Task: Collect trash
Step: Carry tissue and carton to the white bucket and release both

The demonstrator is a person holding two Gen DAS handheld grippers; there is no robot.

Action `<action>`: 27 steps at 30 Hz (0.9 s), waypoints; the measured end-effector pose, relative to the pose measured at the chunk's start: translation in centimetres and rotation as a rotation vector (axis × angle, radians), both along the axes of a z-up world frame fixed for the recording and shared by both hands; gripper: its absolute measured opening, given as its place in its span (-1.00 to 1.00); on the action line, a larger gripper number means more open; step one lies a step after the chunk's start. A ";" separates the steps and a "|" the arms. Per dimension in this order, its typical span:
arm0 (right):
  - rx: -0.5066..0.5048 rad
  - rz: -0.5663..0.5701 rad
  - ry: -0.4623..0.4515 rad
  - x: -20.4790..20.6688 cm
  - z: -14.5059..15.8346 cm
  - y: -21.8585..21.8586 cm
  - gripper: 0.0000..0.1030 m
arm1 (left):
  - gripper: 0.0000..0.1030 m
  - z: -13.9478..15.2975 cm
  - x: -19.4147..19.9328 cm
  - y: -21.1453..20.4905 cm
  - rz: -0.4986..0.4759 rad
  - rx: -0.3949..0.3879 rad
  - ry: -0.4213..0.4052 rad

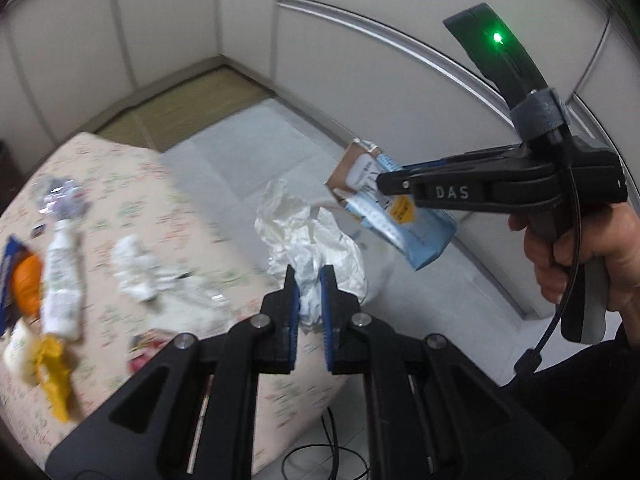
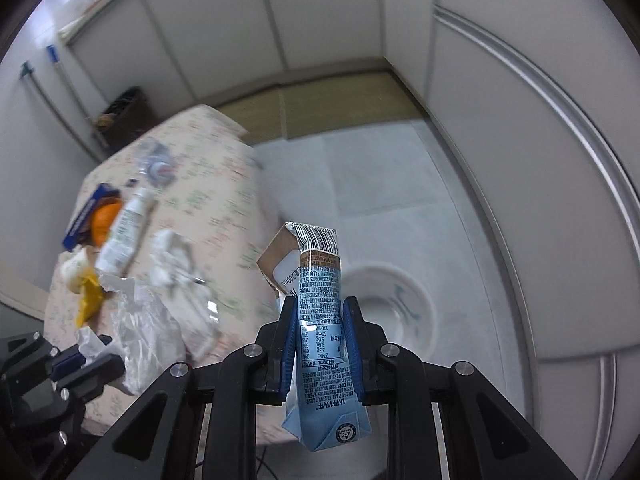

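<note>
My left gripper [image 1: 309, 280] is shut on a crumpled white wrapper [image 1: 304, 232], held in the air past the edge of a floral-cloth table [image 1: 120, 208]. My right gripper [image 2: 320, 322] is shut on a flattened blue milk carton [image 2: 320, 320], its blue pads pressing both sides. In the left wrist view that carton [image 1: 400, 224] hangs from the right gripper [image 1: 384, 188], which a hand [image 1: 584, 256] holds at the right. Below the carton, on the floor, stands a white bin [image 2: 404, 304]. The left gripper [image 2: 80, 360] with the wrapper [image 2: 140, 340] shows at lower left.
More trash lies on the table: a white bottle [image 1: 62, 280], an orange peel [image 1: 26, 284], a yellow wrapper [image 1: 54, 376], crumpled paper [image 1: 136, 268], a blue packet [image 2: 86, 216] and clear plastic [image 2: 156, 160]. White wall panels [image 2: 500, 140] close off the right. A cable [image 1: 320, 452] lies on the floor.
</note>
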State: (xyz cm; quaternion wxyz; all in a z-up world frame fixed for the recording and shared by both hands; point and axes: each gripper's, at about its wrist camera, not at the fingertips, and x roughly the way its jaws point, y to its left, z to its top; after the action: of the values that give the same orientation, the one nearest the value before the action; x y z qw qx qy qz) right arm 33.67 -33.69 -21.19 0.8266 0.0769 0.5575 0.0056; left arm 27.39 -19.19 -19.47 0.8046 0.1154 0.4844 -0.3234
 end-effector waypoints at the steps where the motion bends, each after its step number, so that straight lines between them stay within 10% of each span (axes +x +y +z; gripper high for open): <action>1: 0.008 -0.016 0.019 -0.1 -0.7 -1.1 -0.56 | -0.79 -1.0 0.5 -1.4 -0.017 0.004 0.021; 14: 0.091 -0.111 0.257 2.1 -10.1 -7.1 -0.55 | -0.78 -14.2 8.1 -8.8 0.043 0.131 0.261; 27: 0.118 -0.172 0.368 4.0 -15.3 -8.6 -0.55 | -0.74 -16.8 8.7 -10.1 0.087 0.188 0.255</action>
State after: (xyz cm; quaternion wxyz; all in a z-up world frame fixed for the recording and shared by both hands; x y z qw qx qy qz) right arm 37.70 -42.25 -36.44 0.7023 0.1720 0.6892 -0.0462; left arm 36.05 -29.29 -36.25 0.7356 0.1269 0.6153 -0.2534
